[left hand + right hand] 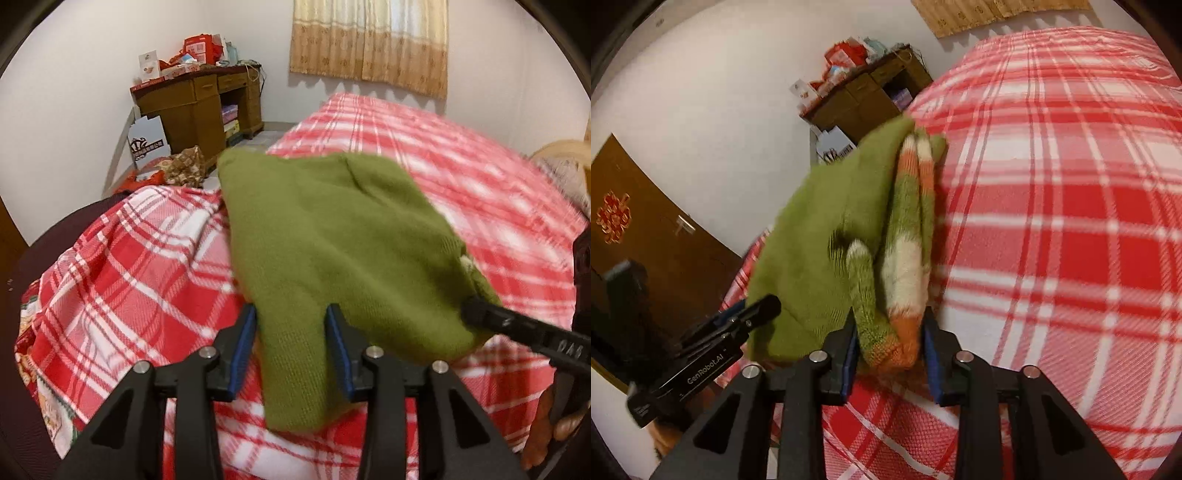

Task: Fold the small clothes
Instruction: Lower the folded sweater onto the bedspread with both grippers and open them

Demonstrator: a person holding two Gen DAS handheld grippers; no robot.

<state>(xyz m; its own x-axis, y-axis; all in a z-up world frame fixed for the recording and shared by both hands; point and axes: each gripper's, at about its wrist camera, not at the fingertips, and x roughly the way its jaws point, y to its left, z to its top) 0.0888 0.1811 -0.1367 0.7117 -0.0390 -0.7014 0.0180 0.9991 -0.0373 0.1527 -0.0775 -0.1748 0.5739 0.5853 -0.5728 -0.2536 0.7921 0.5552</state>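
Left gripper (290, 347): jaws narrowly parted, clamped on a corner of the green sweater (332, 236). Right gripper (890, 354): blue pads (849, 358) pinched on a bunched striped cuff (905, 280) at the opposite edge. Sweater lifted, spread between both over the plaid bed (461, 177). Far half of bed bare; desk (199, 103) well apart, beyond the foot.

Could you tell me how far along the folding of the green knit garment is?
Already doubled over: the green knit garment shows stacked striped layers. In hand: left tool and right tool both grip its near edge above the plaid bedspread. Left: laying it flat.
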